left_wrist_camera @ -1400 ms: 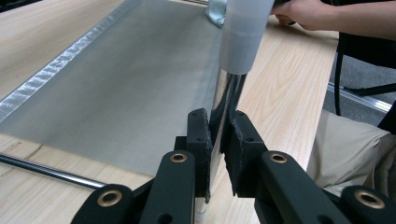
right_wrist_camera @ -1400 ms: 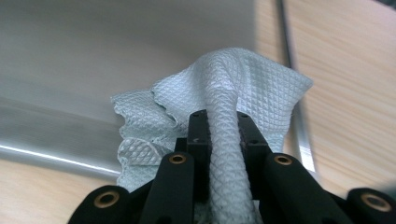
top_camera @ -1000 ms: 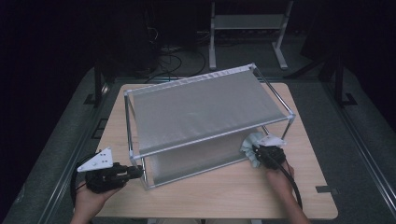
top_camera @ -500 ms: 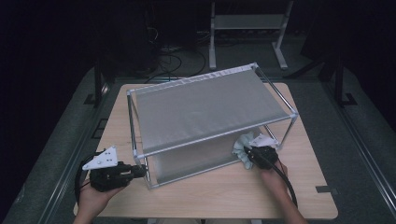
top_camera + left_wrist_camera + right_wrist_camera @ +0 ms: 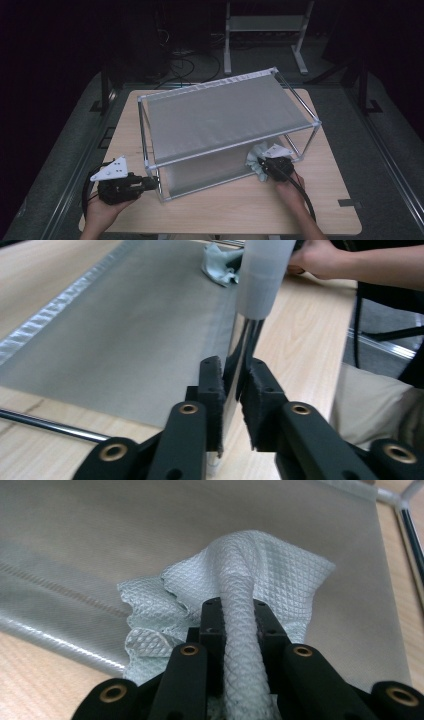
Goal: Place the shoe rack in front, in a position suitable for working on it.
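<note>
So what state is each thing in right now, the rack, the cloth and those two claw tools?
Rack: upright on the table, both fabric shelves bare apart from the cloth.
Cloth: crumpled, pinched in the right gripper, lying on the lower shelf.
Left gripper: jaws around the rack's front corner post, just been opening; a small gap shows beside the post.
Right gripper: shut on the cloth.

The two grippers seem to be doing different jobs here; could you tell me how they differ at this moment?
The left gripper straddles the rack's upright chrome post, its jaws having just been opening, with a gap showing at the pads. The right gripper is clamped on a pale green cloth. In the high view the left sits at the rack's near left corner, the right at the lower grey shelf on the right side. Both have black jaws and are hand-held.
</note>
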A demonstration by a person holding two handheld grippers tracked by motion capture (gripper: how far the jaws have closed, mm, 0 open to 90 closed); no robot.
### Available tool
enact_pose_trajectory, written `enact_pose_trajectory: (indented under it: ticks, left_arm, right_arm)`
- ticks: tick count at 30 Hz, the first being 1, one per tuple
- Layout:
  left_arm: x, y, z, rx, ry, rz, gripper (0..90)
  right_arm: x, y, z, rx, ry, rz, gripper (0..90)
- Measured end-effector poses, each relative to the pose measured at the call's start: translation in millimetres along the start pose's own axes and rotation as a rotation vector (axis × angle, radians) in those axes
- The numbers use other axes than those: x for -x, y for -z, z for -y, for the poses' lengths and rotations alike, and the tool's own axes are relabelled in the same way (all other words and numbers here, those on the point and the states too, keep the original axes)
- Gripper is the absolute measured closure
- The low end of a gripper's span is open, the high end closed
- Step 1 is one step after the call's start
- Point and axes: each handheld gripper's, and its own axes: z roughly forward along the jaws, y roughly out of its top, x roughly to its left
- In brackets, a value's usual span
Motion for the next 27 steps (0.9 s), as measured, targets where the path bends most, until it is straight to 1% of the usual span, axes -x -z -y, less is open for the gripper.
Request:
enact_pose_trajectory:
  ticks: [1, 3, 5, 6, 7, 8, 9, 10, 11, 12, 16, 17, 18, 19, 20, 21, 22, 23, 24, 27]
  left_arm:
    - [0.3, 1.7, 1.1, -0.002, 0.000, -0.002, 72.9]
    - [0.2, 3.9, 3.4, -0.001, 0.001, -0.008, 73.9]
    - [0.1, 4.3, 4.8, 0.001, -0.006, -0.006, 79.0]
    - [0.5, 3.4, 4.5, 0.001, -0.006, -0.010, 79.5]
    - [0.7, 2.4, 3.6, -0.007, -0.017, -0.012, 79.5]
    - [1.2, 1.0, 2.2, -0.011, -0.023, -0.011, 79.9]
    - [1.5, 0.1, 0.8, -0.019, -0.031, -0.011, 80.5]
    - [2.3, -0.9, 0.0, -0.018, -0.032, -0.015, 80.7]
    - [2.5, -1.6, -1.1, -0.023, -0.039, -0.019, 80.7]
    - [2.7, -2.1, -1.8, -0.026, -0.041, -0.022, 80.9]
    - [2.5, -5.5, -3.7, -0.024, -0.041, -0.021, 81.1]
    - [2.4, -6.8, -4.1, -0.021, -0.040, -0.020, 81.1]
    - [2.4, -8.6, -5.2, -0.022, -0.042, -0.017, 81.1]
    - [2.2, -10.3, -6.5, -0.023, -0.045, -0.016, 81.1]
    - [1.9, -11.3, -7.7, -0.028, -0.048, -0.013, 81.1]
    - [1.5, -11.7, -8.1, -0.028, -0.047, -0.012, 81.2]
    - [1.1, -11.5, -7.9, -0.027, -0.047, -0.010, 81.2]
    - [1.1, -11.5, -7.6, -0.024, -0.047, -0.011, 81.2]
    - [1.3, -11.6, -7.3, -0.021, -0.048, -0.012, 81.2]
    - [0.8, -13.1, -8.1, -0.022, -0.048, -0.008, 81.2]
  right_arm:
    - [2.6, 0.4, 0.9, -0.001, -0.005, 0.008, 78.6]
    - [4.9, 1.0, 1.4, -0.004, -0.012, 0.012, 78.6]
    - [1.7, 0.2, -0.2, -0.004, -0.008, 0.015, 78.7]
    - [-3.8, -1.8, -2.6, 0.002, -0.008, -0.004, 78.7]
    - [-3.8, -1.8, -2.6, 0.002, -0.008, -0.004, 78.7]
    - [-8.7, -3.0, -4.3, 0.004, -0.003, -0.015, 78.7]
    - [-20.9, -6.8, -8.0, 0.021, -0.004, -0.060, 78.7]
    - [-25.3, -7.9, -9.4, 0.024, 0.001, -0.070, 78.7]
    - [-25.3, -7.9, -9.4, 0.024, 0.001, -0.070, 78.7]
    - [-29.8, -9.4, -11.2, 0.026, 0.017, -0.074, 78.7]
    - [-39.4, -13.3, -17.1, 0.016, 0.025, -0.089, 78.8]
    - [-44.3, -14.7, -19.2, 0.025, 0.029, -0.108, 78.8]
    - [-54.3, -17.0, -22.5, 0.035, 0.044, -0.137, 78.8]
    - [-59.8, -18.2, -24.3, 0.039, 0.060, -0.149, 78.8]
    - [-59.8, -18.2, -24.3, 0.039, 0.060, -0.149, 78.8]
    - [-63.7, -19.1, -25.7, 0.041, 0.073, -0.160, 78.8]
    - [-65.1, -19.1, -26.7, 0.038, 0.087, -0.158, 78.8]
    - [-60.5, -18.3, -26.2, 0.032, 0.070, -0.173, 78.7]
    - [-58.5, -17.3, -25.7, 0.026, 0.060, -0.166, 78.7]
    - [-58.5, -16.7, -25.4, 0.024, 0.061, -0.160, 78.8]
